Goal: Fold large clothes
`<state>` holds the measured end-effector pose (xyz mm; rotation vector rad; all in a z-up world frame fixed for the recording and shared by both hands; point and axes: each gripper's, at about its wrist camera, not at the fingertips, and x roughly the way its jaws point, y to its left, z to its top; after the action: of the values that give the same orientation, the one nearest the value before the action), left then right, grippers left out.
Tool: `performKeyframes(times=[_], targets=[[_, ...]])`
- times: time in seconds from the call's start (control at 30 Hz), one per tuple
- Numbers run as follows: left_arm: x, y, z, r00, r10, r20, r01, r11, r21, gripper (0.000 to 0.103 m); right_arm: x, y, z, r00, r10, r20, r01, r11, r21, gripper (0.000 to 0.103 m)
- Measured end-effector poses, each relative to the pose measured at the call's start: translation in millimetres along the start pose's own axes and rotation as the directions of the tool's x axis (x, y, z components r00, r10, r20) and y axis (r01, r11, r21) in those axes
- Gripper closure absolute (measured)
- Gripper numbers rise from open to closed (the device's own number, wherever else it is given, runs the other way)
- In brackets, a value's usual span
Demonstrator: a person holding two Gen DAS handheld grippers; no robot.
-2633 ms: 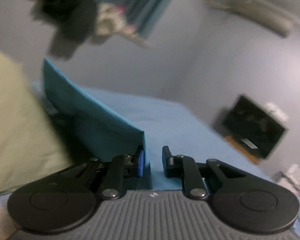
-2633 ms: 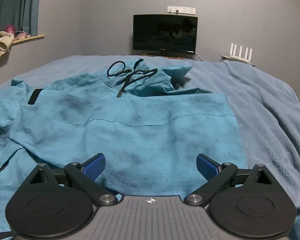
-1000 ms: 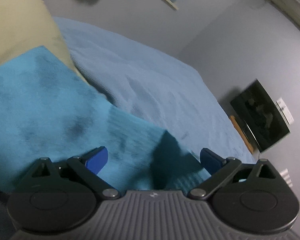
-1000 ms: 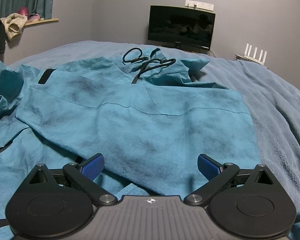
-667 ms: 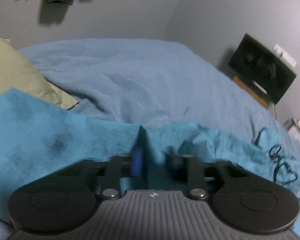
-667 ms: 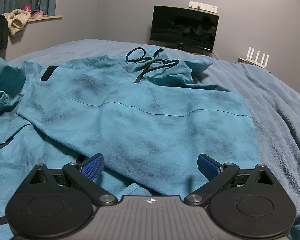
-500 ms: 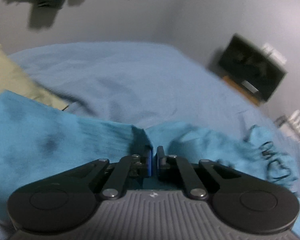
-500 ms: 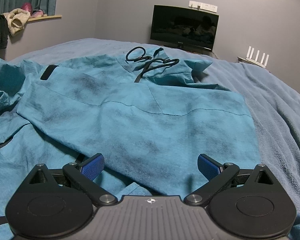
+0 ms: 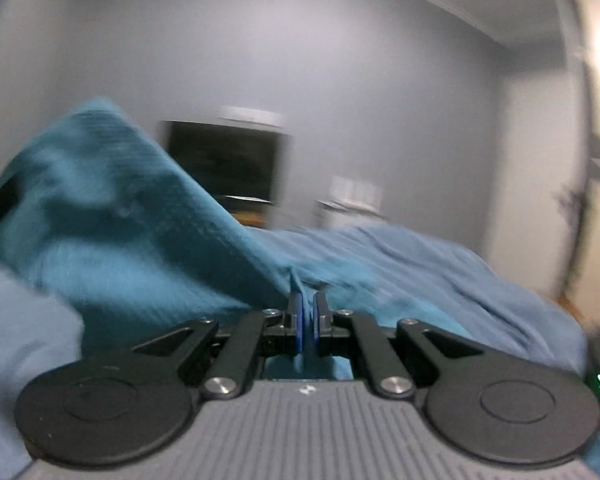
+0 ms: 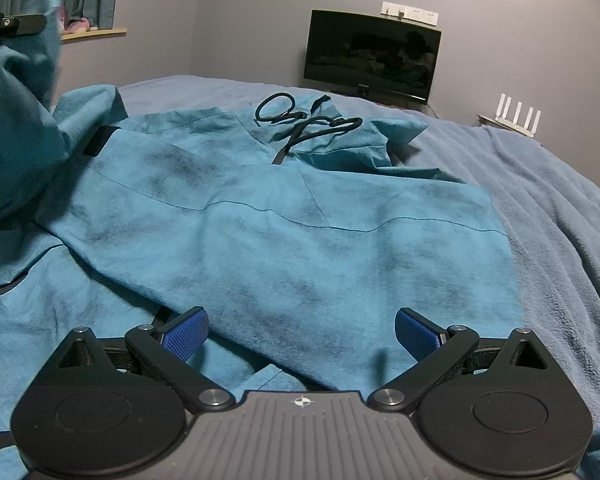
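One left tool [image 9: 307, 312] pinches the hoodie [image 10: 284, 232] edge

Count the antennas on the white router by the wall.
4. All stand upright in a row on the router, on a low stand right of the TV, beyond the bed. None looks hidden.

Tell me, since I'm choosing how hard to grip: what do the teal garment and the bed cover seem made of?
The teal garment looks like soft matte brushed or suede-like cloth, with dark mottled shading and limp folds. The bed cover looks like plush fleece or terry, with fuzzy ribbed nap. Neither fibre is certain.
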<state>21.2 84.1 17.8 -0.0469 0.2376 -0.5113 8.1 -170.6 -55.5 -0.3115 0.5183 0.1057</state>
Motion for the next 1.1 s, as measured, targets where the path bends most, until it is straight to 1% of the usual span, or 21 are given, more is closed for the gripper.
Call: performKeyframes(times=[0.07,0.1,0.13,0.2,0.27,0.33,0.37,0.43,0.5,0.53,0.57,0.63,0.67,0.7,0.8,0.87,0.9,0.93,1.0,1.03,1.1], targets=[[9,-18,-8,0.991,-0.115,-0.062,0.118,0.992,0.054,0.103,0,0,0,1.0,0.0,0.001,0.0,1.0,-0.001,0.002],[14,-27,-13,0.98,-0.173,-0.101,0.18,0.981,0.074,0.103,0,0,0,1.0,0.0,0.001,0.0,1.0,0.0,0.002],[17,-36,-18,0.971,-0.2,-0.131,0.214,0.972,0.101,0.103,0,0,0,1.0,0.0,0.001,0.0,1.0,-0.001,0.002],[24,-46,-27,0.956,-0.224,-0.187,0.254,0.955,0.155,0.103,0,0,0,1.0,0.0,0.0,0.0,1.0,-0.001,0.002],[30,-50,-35,0.945,-0.23,-0.232,0.274,0.944,0.182,0.103,0,0,0,1.0,0.0,0.0,0.0,1.0,-0.001,0.002],[32,-50,-39,0.937,-0.238,-0.255,0.288,0.94,0.181,0.103,0,0,0,1.0,0.0,0.0,0.0,1.0,-0.001,0.002],[34,-48,-39,0.938,-0.236,-0.253,0.285,0.942,0.179,0.103,0,0,0,1.0,0.0,-0.001,0.0,1.0,-0.001,0.002],[33,-41,-36,0.947,-0.222,-0.233,0.264,0.951,0.163,0.103,0,0,0,1.0,0.0,-0.002,0.0,1.0,-0.001,0.002],[30,-47,-26,0.95,-0.219,-0.221,0.253,0.958,0.139,0.101,0,0,0,1.0,0.001,-0.002,-0.001,1.0,-0.001,0.002],[27,-48,-20,0.954,-0.209,-0.213,0.239,0.963,0.126,0.094,0,0,0,1.0,0.001,-0.002,-0.001,1.0,-0.001,0.002],[24,-47,-15,0.96,-0.19,-0.204,0.217,0.969,0.12,0.086,0,0,0,1.0,0.001,-0.003,-0.001,1.0,0.0,0.002],[21,-39,-11,0.975,-0.133,-0.179,0.155,0.981,0.114,0.04,0,0,0,1.0,0.0,-0.004,0.0,1.0,0.001,0.002],[15,-34,-7,0.982,-0.105,-0.155,0.123,0.986,0.113,0.031,1,0,0,1.0,0.001,-0.004,-0.001,1.0,0.002,0.002],[12,-28,-5,0.989,-0.075,-0.126,0.088,0.99,0.107,0.026,0,0,0,1.0,0.001,-0.004,-0.001,1.0,0.001,0.002],[2,-9,4,0.996,-0.004,-0.089,0.01,0.998,0.06,0.024,0,0,0,1.0,0.001,-0.003,-0.001,1.0,0.002,0.002],[-4,9,10,0.993,0.089,-0.071,-0.089,0.996,0.009,0.016,-1,-1,0,1.0,-0.001,0.005,0.001,1.0,0.003,0.002],[-7,19,12,0.987,0.147,-0.062,-0.148,0.989,-0.018,0.01,-1,-2,0,1.0,-0.005,0.015,0.005,1.0,0.004,0.002],[-11,32,14,0.976,0.211,-0.053,-0.213,0.976,-0.051,0.008,-3,-3,1,1.0,-0.011,0.026,0.011,1.0,0.008,0.002],[-18,57,16,0.943,0.328,-0.051,-0.332,0.936,-0.121,0.008,-8,-7,4,0.998,-0.026,0.05,0.024,0.999,0.025,0.002],[-22,73,16,0.917,0.394,-0.065,-0.4,0.9,-0.175,0.008,-11,-10,8,0.997,-0.03,0.065,0.027,0.999,0.042,0.002],[-31,100,14,0.874,0.475,-0.096,-0.482,0.828,-0.287,0.008,-23,-15,21,0.993,-0.026,0.113,0.016,0.996,0.089,0.002]])
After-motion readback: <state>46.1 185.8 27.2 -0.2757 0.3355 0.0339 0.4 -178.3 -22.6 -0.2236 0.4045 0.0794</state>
